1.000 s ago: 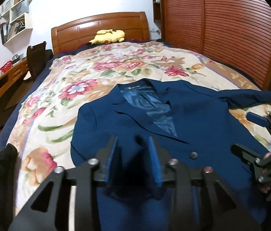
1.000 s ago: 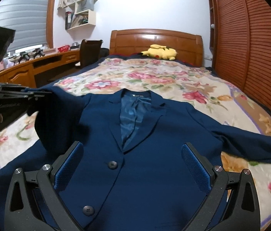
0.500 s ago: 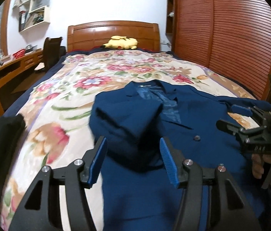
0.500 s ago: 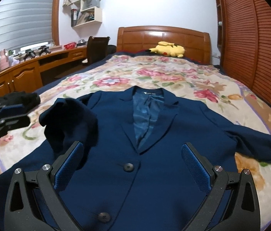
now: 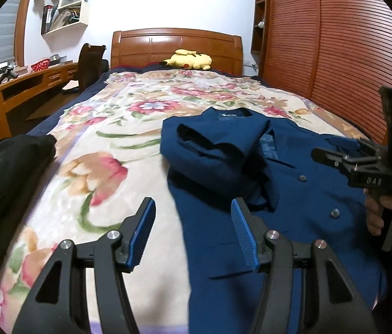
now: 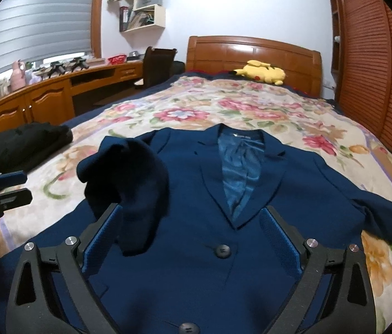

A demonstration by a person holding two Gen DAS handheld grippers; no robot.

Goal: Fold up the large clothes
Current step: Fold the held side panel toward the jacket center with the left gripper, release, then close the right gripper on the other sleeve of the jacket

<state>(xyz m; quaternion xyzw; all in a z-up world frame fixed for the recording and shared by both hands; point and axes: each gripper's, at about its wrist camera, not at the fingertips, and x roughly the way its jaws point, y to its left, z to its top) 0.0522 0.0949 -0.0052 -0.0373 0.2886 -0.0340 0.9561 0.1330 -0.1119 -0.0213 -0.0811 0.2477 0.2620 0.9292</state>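
Left gripper (image 5: 193, 229): jaws apart, nothing between them; they opened within the last second. It hovers over the near left edge of the navy blazer (image 5: 293, 208), one pad above the floral bedspread (image 5: 107, 128), the other above the cloth.
Right gripper (image 6: 193, 239): jaws wide apart, empty, hanging over the blazer front just above a dark button (image 6: 223, 251). In the left wrist view it sits at far right in a hand (image 5: 379, 214).

Around: black garment (image 6: 20, 144) piled on the bed's near left side, apart from the blazer. Nothing blocks either gripper.

Blazer: lies face up on the near half of the bed, collar toward the headboard (image 6: 254, 53), lapels open on shiny blue lining (image 6: 237, 172). Left sleeve (image 6: 134, 183) is thrown over the chest in a loose bunch, probably not flat. Right sleeve (image 6: 385, 217) stretched out sideways over the bedspread.

Room: yellow plush toy (image 6: 262, 73) at the headboard, wooden desk (image 6: 57, 94) along the left wall with a dark chair (image 6: 158, 64), wall shelf (image 6: 143, 8) above, slatted wooden wardrobe doors (image 5: 335, 47) on the right.
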